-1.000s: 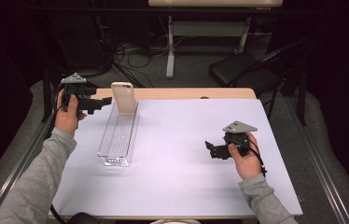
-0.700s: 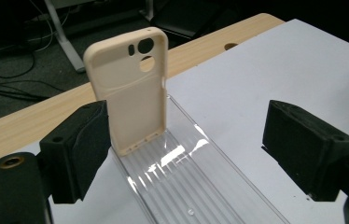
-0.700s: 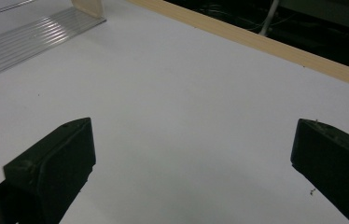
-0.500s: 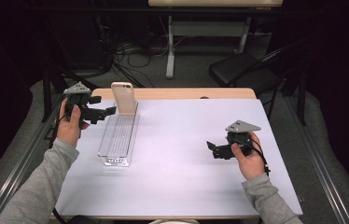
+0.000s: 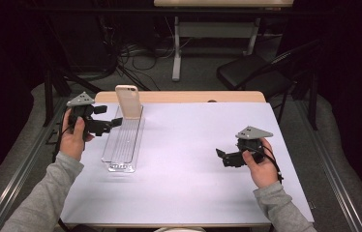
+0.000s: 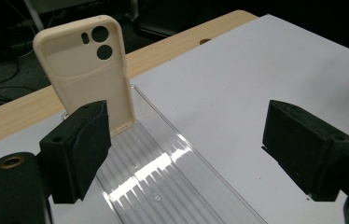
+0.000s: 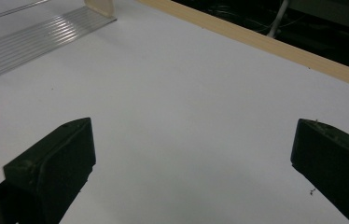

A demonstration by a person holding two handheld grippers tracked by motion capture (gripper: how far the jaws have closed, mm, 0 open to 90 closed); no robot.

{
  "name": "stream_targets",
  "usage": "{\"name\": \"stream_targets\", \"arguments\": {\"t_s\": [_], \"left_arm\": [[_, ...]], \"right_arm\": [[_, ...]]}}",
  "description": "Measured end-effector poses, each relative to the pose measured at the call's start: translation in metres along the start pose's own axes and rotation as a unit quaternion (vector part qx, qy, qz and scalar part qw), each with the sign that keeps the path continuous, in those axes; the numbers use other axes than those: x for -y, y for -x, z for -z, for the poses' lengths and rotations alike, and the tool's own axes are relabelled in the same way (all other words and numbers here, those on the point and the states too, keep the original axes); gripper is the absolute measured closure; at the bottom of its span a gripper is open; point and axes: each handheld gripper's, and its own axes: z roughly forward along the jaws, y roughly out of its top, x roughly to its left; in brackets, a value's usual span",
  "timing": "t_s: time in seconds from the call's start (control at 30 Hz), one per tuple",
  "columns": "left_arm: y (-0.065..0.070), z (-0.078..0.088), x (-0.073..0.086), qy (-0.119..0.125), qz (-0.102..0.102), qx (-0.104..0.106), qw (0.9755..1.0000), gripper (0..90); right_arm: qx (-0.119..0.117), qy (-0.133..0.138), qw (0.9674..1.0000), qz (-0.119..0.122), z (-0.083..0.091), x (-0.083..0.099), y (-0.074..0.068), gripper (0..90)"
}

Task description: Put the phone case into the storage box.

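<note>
A cream phone case point(image 5: 128, 101) point(image 6: 88, 70) stands upright in the far end of a clear ribbed plastic tray point(image 5: 123, 140) point(image 6: 172, 172) on the white table sheet. My left gripper point(image 5: 113, 123) point(image 6: 186, 154) hovers at the tray's left side, a little nearer than the case, with its jaws wide apart and nothing between them. My right gripper point(image 5: 223, 155) point(image 7: 191, 168) rests low over the sheet at the right, its jaws spread wide over bare sheet. The tray's end and the case's foot point(image 7: 99, 7) appear in the right gripper view's top left corner.
The white sheet point(image 5: 193, 159) covers most of the wooden table, whose far edge point(image 5: 193, 96) stays bare. Metal rails run along both sides. Beyond the table stand a black folding chair point(image 5: 251, 72) and a desk leg among floor cables.
My left gripper has moved nearer along the tray's left side and slightly down, away from the phone case. The right gripper has hardly moved.
</note>
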Motion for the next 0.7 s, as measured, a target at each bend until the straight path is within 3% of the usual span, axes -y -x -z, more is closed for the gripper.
{"name": "stream_targets", "arguments": {"t_s": [0.23, 0.47, 0.7], "left_arm": [[0.016, 0.007, 0.008, 0.009, 0.001, 0.006, 0.9999, 15.6], [0.034, 0.008, 0.022, 0.019, 0.026, 0.005, 0.9995, 15.6], [0.045, 0.009, 0.035, 0.027, 0.036, 0.011, 0.9989, 15.6]], "right_arm": [[0.000, 0.003, 1.0000, 0.001, 0.007, 0.004, -0.004, 0.0], [0.002, 0.002, 1.0000, 0.001, 0.013, 0.011, -0.007, 0.0], [0.002, 0.007, 1.0000, -0.002, 0.020, 0.016, -0.007, 0.0]]}}
